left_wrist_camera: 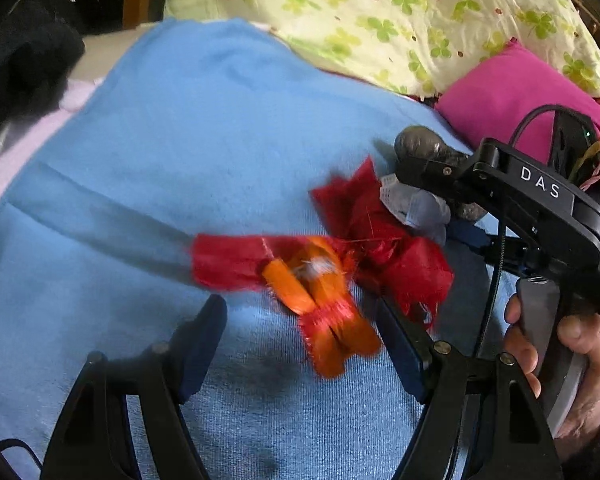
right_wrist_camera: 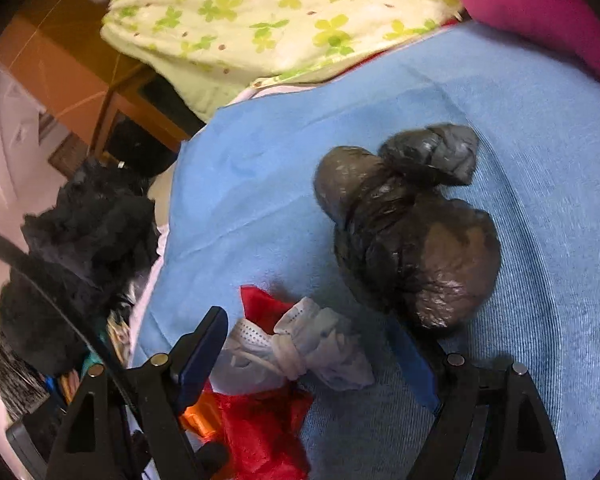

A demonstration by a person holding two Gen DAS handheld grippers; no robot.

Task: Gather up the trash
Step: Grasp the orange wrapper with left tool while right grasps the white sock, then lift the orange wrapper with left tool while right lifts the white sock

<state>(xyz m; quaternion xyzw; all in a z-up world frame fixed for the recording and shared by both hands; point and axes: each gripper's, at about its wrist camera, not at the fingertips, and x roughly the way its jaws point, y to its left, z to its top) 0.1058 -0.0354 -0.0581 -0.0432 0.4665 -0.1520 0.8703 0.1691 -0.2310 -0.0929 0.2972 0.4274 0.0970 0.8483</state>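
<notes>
On a blue cloth [left_wrist_camera: 180,140] lies a heap of trash: a torn red scrap [left_wrist_camera: 380,220], orange wrapper pieces [left_wrist_camera: 332,340], a crumpled white face mask [right_wrist_camera: 316,344] and a knotted black plastic bag [right_wrist_camera: 412,232]. My left gripper [left_wrist_camera: 300,308] is open, its fingers on either side of the orange and red scraps without pressing them. In the left wrist view the right gripper [left_wrist_camera: 440,204] reaches in from the right over the mask [left_wrist_camera: 424,204], with the black bag [left_wrist_camera: 420,146] behind it. My right gripper [right_wrist_camera: 306,322] is open, and the mask lies between its fingers.
A clover-print quilt [left_wrist_camera: 380,12] and a pink pillow [left_wrist_camera: 512,92] border the cloth at the back. A black fuzzy garment [right_wrist_camera: 80,232] lies off its left edge, with wooden furniture [right_wrist_camera: 60,64] beyond. A person's hand [left_wrist_camera: 580,360] holds the right gripper's handle.
</notes>
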